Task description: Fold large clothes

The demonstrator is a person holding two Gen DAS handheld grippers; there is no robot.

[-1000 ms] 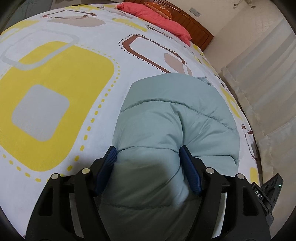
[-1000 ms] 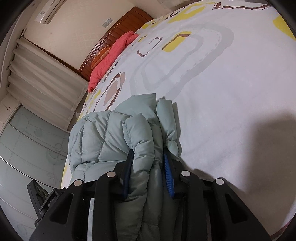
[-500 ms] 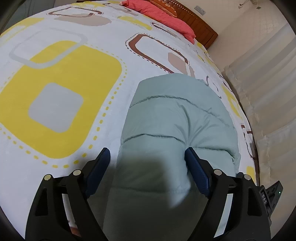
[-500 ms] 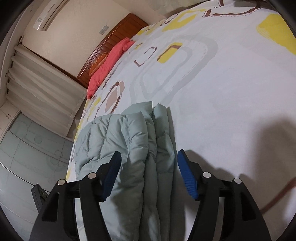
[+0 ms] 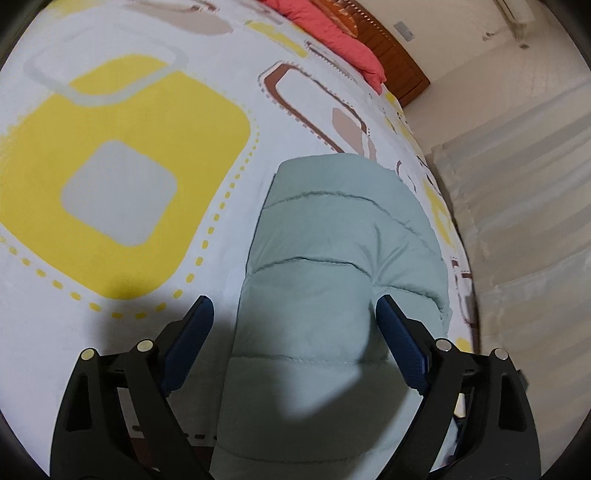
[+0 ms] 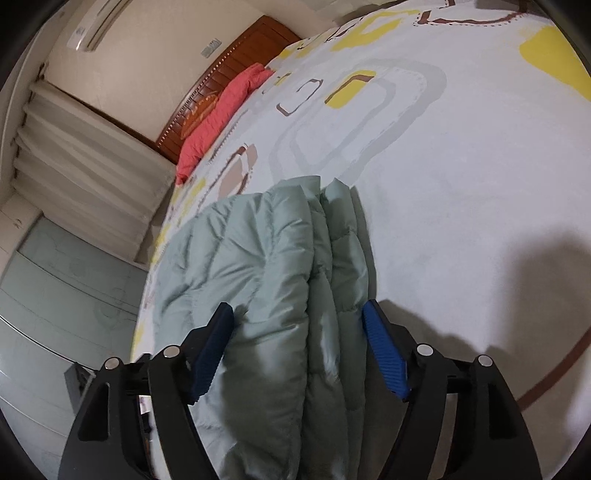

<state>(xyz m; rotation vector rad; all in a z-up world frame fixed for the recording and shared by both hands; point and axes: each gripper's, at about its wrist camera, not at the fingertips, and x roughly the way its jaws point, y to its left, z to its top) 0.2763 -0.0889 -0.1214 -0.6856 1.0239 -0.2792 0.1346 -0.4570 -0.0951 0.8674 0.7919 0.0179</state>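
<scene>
Mint puffer jacket (image 5: 332,258) between both opening tongs, unpinched.

We cannot read any words or numbers here. The air conditioner (image 6: 99,23) high on the wall has a small mark on it, but it is too blurry for us to read. The small plate (image 6: 211,47) on the wall is blurry too.

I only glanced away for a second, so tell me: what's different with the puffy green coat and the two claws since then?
Both let go. The left gripper and right gripper, a second ago clamped on the green padded jacket, are opening, pads clear of the fabric between them. The jacket stays folded on the patterned bed.
</scene>
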